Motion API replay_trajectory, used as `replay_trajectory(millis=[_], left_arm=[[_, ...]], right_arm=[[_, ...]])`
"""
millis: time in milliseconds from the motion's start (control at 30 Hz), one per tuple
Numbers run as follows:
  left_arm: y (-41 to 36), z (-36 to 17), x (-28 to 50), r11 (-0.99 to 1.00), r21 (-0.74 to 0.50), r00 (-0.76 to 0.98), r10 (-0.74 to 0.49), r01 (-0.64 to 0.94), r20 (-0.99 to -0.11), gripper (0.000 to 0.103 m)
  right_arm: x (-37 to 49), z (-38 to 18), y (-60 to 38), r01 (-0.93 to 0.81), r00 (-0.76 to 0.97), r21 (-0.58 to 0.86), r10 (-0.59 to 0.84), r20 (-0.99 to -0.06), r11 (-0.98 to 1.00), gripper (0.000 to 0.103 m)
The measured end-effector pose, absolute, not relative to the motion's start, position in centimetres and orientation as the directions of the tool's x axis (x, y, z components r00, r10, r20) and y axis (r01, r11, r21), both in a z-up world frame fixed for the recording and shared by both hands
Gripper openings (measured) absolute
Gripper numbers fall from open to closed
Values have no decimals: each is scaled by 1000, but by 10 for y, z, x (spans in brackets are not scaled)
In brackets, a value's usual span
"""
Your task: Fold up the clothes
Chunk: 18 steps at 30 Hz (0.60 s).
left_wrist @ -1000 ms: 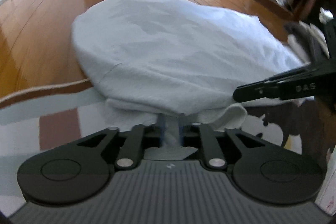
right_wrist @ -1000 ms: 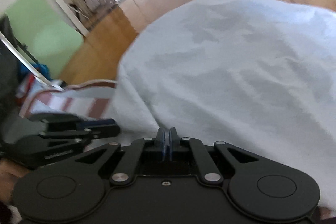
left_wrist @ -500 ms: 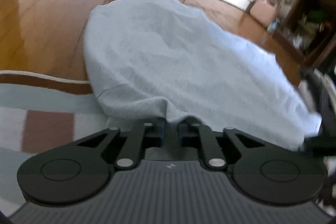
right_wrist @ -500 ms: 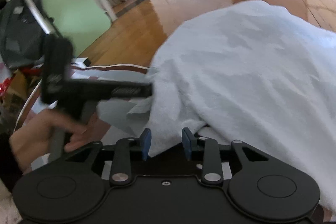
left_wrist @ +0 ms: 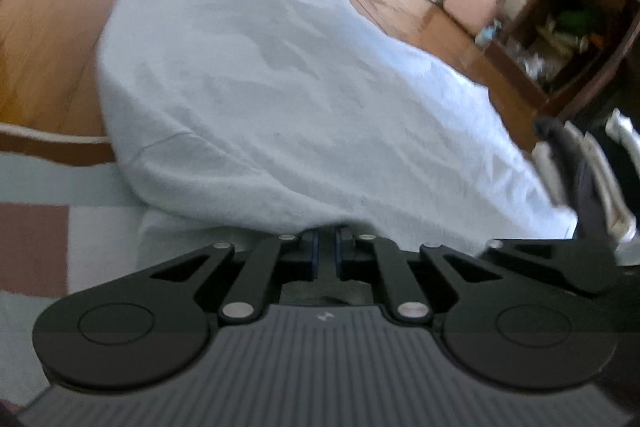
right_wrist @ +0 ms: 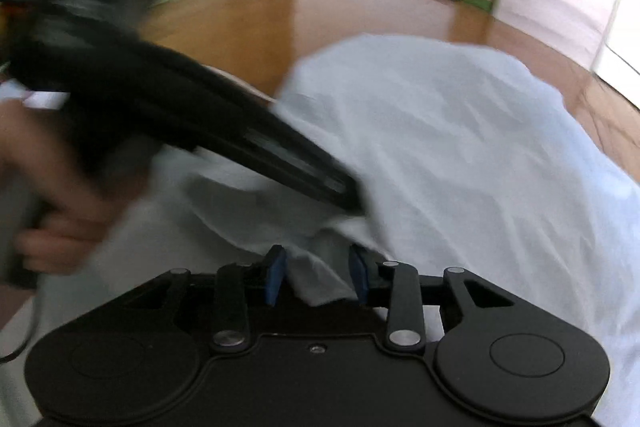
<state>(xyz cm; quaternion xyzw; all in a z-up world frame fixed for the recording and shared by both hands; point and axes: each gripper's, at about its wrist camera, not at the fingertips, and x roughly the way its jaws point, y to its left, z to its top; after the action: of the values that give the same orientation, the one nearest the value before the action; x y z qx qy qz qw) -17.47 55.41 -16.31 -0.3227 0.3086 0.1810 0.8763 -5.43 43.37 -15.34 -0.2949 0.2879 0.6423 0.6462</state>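
Low in the left wrist frame, the left tool (left_wrist: pixel 327 247) has its jaws nearly closed, pinching the near hem of the pale blue garment (left_wrist: pixel 280 99), which lies mounded across the frame's middle on the wooden floor (left_wrist: pixel 52 7). Lower centre, the right tool (right_wrist: pixel 316 273) stands half parted with a loose fold between its pads.
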Motion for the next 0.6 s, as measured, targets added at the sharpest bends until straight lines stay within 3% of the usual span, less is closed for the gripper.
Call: replay_trajectory(millis=[233, 400, 533, 600], left_arm=[[555, -144, -186, 764, -380, 734, 174, -521, -657, 8], [532, -145, -170, 855, -281, 686, 113, -435, -718, 14], [520, -158, -158, 893, -151, 611, 160, -424, -775, 21], [523, -162, -160, 883, -161, 615, 166, -441, -771, 21]], right_arm=[[-15, -158, 421, -990, 37, 62, 660, -750, 126, 38], [-12, -159, 411, -988, 20, 83, 648, -761, 128, 39], [-13, -163, 407, -991, 10, 78, 646, -763, 107, 39], [-14, -164, 403, -992, 6, 75, 643, -766, 98, 39]])
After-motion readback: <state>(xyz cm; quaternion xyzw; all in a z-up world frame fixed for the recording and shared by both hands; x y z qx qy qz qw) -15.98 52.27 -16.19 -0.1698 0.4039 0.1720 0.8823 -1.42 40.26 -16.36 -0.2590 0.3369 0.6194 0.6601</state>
